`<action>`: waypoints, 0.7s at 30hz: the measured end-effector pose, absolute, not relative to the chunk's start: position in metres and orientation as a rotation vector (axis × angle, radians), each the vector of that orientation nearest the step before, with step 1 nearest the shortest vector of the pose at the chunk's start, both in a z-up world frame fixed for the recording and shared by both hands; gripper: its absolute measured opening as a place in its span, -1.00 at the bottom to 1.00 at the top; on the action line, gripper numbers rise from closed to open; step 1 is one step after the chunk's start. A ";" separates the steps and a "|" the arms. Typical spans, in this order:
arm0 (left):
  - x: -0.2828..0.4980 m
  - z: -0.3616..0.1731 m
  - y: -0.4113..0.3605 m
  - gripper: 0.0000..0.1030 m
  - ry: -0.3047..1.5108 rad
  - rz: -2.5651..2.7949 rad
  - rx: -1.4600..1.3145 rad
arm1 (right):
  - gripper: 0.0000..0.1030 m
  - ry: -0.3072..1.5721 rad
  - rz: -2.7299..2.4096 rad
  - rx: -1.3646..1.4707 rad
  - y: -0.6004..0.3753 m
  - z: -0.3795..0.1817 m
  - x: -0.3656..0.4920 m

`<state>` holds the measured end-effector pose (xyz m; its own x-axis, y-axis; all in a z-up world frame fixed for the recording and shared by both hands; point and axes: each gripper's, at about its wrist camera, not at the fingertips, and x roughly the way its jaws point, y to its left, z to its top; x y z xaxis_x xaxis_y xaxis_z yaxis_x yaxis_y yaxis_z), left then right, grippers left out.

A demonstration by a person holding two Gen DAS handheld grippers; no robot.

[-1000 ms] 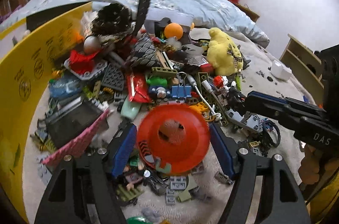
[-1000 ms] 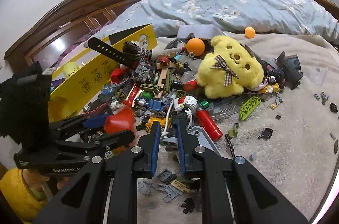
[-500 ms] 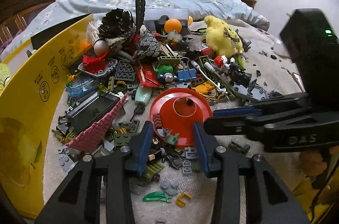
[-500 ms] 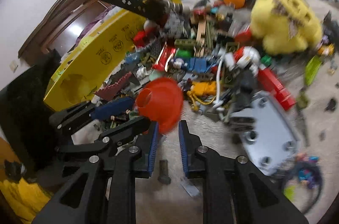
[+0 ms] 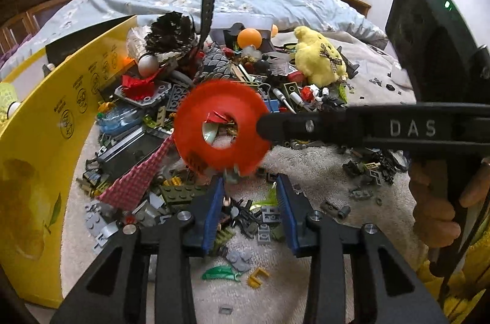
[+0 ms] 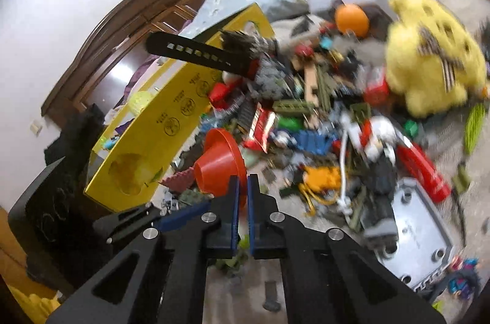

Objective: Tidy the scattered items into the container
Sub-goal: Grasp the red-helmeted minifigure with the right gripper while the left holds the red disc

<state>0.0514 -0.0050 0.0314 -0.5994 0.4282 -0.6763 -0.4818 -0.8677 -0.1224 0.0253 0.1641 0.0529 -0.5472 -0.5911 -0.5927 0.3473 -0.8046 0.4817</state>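
Observation:
A red plastic funnel (image 5: 220, 128) hangs above the toy pile with its hole facing the left wrist camera. My right gripper (image 5: 263, 124) comes in from the right and is shut on its rim. In the right wrist view the rim sits pinched between the blue pads of that gripper (image 6: 243, 186), with the funnel (image 6: 219, 161) pointing left. My left gripper (image 5: 249, 201) is below the funnel, jaws half apart and gripping nothing. Small bricks lie on the carpet under it. The yellow container (image 5: 39, 140) stands open at the left.
A heap of bricks and toys covers the carpet, with a yellow plush (image 5: 318, 60), an orange ball (image 5: 249, 38), a black strap (image 5: 209, 2) and a pink baseplate (image 5: 134, 177). A grey plate (image 6: 413, 220) lies at the right. A bed stands behind.
The left gripper, wide around the funnel on the carpet, narrowed and drew back from it. The right gripper swung in, shut on the funnel's rim and lifted it on edge.

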 end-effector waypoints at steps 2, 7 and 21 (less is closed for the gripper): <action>0.055 0.034 -0.011 -0.08 0.083 2.456 -0.998 | -0.90 -0.305 -2.437 0.994 0.159 0.067 0.030; 0.065 0.037 -0.027 0.04 0.080 2.507 -0.993 | -0.90 0.121 -2.620 0.857 0.135 0.090 0.045; 0.086 0.023 -0.037 0.24 0.172 2.567 -1.024 | -0.68 0.099 -2.184 0.899 0.099 0.063 0.068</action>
<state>0.0859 -0.0371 0.0230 -0.6675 0.2929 -0.6846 -0.3817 -0.9240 -0.0232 0.0678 0.0987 0.0631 -0.4650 -0.6205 -0.6315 0.6753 -0.7098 0.2002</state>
